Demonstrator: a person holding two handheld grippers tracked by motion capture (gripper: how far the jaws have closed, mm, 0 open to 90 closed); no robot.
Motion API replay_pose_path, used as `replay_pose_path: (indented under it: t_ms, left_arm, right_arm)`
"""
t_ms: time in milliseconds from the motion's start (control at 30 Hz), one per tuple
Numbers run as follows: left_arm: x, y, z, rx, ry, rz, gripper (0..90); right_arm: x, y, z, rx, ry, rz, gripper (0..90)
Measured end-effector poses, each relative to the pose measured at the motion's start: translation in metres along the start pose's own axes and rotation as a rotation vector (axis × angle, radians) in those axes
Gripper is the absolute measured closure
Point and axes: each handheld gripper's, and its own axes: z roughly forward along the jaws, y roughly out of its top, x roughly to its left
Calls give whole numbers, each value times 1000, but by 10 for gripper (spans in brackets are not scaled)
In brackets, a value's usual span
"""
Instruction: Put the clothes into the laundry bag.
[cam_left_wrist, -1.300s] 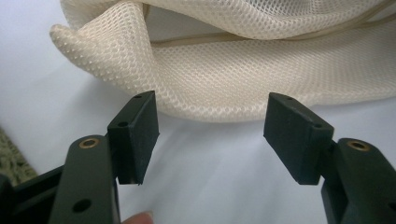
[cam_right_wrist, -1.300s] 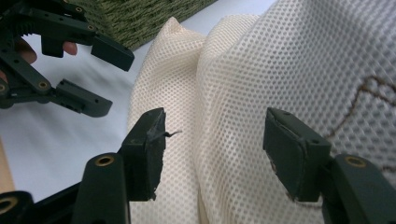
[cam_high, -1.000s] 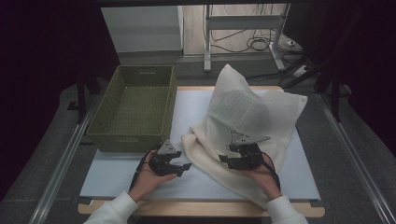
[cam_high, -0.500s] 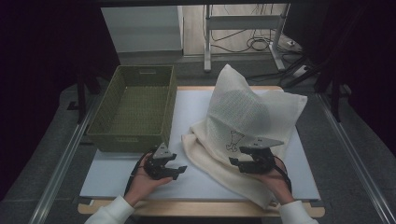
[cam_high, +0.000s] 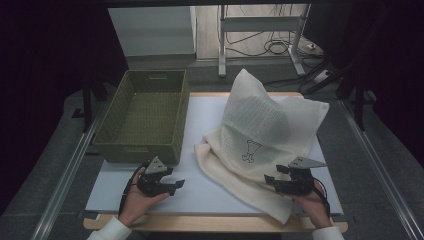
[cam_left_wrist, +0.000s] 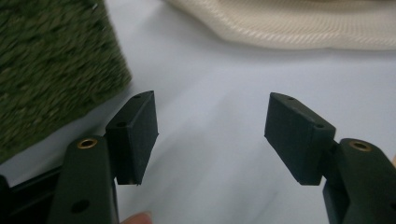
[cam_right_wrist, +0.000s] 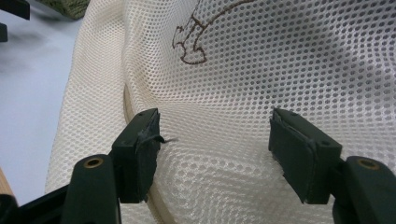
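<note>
A cream mesh laundry bag (cam_high: 265, 135) with a small brown emblem (cam_high: 248, 150) lies crumpled on the white table mat (cam_high: 200, 145), one corner standing up at the back. My right gripper (cam_high: 272, 181) hovers over the bag's near right edge, jaws open, and the mesh (cam_right_wrist: 261, 79) lies just ahead of its fingertips (cam_right_wrist: 140, 144). My left gripper (cam_high: 176, 185) is open above bare mat, left of the bag and just in front of the green woven basket (cam_high: 142, 117). Its own view has the basket corner (cam_left_wrist: 51, 65) at left and the bag's hem (cam_left_wrist: 289, 23) at the top.
The basket is empty and stands on the mat's left side. Metal rails (cam_high: 75, 165) run along both sides of the table. Cables and a metal stand (cam_high: 260, 35) lie on the floor behind the table.
Both grippers have drawn back toward the near edge and spread apart: the left one moved left off the bag, the right one moved right along the bag's near edge.
</note>
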Motion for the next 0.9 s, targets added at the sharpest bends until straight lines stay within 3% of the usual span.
replay_pose_path:
  t_ms: [167, 767, 900]
  left_arm:
    - [6, -4, -2, -2, 13, -18, 346]
    - [9, -1, -2, -5, 16, -17, 339]
    - [10, -3, -4, -5, 26, -31, 338]
  right_arm:
    - [-1, -1, 5, 20, 11, -3, 333]
    - [-2, -3, 4, 7, -1, -19, 318]
    - [-1, 1, 3, -13, -4, -15, 306]
